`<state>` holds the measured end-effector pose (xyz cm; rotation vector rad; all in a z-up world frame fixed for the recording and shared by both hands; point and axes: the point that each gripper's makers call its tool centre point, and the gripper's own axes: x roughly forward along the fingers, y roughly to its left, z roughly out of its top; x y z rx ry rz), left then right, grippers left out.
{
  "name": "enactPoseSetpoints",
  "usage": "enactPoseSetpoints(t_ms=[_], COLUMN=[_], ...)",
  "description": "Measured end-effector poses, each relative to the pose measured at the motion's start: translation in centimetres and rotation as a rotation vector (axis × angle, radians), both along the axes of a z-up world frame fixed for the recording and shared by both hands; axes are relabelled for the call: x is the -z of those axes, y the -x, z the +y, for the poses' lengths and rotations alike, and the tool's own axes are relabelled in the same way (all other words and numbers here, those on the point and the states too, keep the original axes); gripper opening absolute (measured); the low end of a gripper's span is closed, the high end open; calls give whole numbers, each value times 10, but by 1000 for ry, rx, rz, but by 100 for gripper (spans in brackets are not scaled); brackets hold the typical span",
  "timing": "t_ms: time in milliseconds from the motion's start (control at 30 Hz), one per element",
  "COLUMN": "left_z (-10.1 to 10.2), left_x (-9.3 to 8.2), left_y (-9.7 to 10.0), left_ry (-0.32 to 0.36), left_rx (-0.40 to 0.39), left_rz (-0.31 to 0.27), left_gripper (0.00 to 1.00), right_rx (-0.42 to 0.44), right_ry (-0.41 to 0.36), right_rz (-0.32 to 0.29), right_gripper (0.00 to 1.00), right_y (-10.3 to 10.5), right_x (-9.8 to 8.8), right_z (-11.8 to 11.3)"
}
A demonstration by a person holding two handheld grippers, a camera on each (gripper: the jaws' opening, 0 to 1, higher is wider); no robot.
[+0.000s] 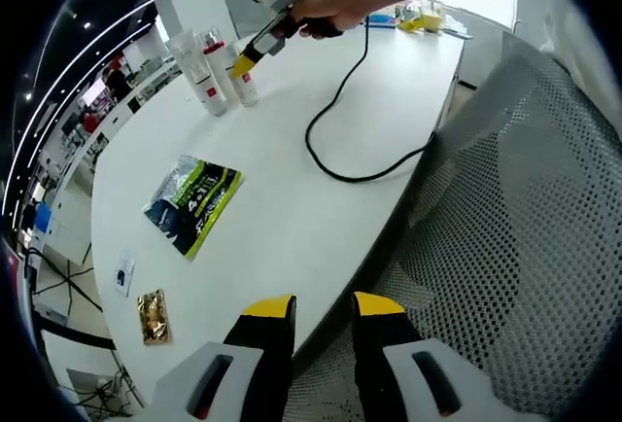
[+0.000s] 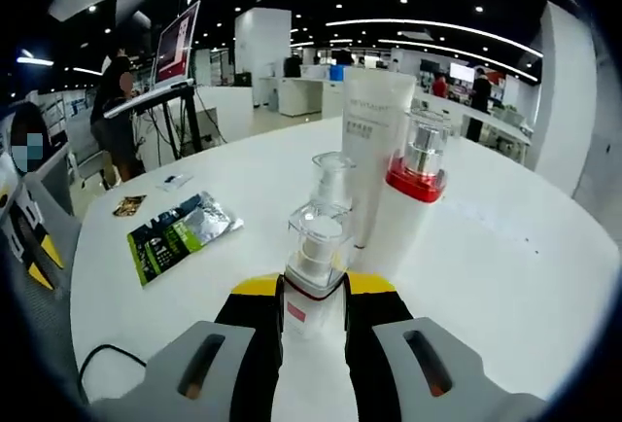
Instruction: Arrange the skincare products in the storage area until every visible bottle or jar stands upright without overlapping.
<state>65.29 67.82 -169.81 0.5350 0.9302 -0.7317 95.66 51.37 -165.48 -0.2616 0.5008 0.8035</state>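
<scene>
Three skincare items stand upright close together on the white table: a tall white tube, a bottle with a red collar and clear cap, and a small clear-capped bottle. My right gripper is shut on the small bottle's lower body, its jaws pressed to both sides. In the left gripper view the same group stands far off, with a hand holding the right gripper against it. My left gripper hangs open and empty over the table's near edge.
A green and black sachet, a small gold packet and a white card lie on the table. A black cable trails across it. A mesh chair stands at the table's edge. The left gripper shows at the far left.
</scene>
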Motion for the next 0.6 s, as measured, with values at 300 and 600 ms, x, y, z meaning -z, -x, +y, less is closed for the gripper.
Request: enactPoseSetpoints(t_ms=[300,600], left_z=[0,0], left_x=[0,-1], left_y=[0,-1], left_ry=[5,10], left_rx=[-7,-11], left_rz=[1,-1], left_gripper=[23,23], right_rx=[18,25], right_ry=[13,19], right_rz=[-37,-95], right_gripper=[21,21], right_y=[-12,-17], right_x=[-2,-2], right_z=[-3,-1])
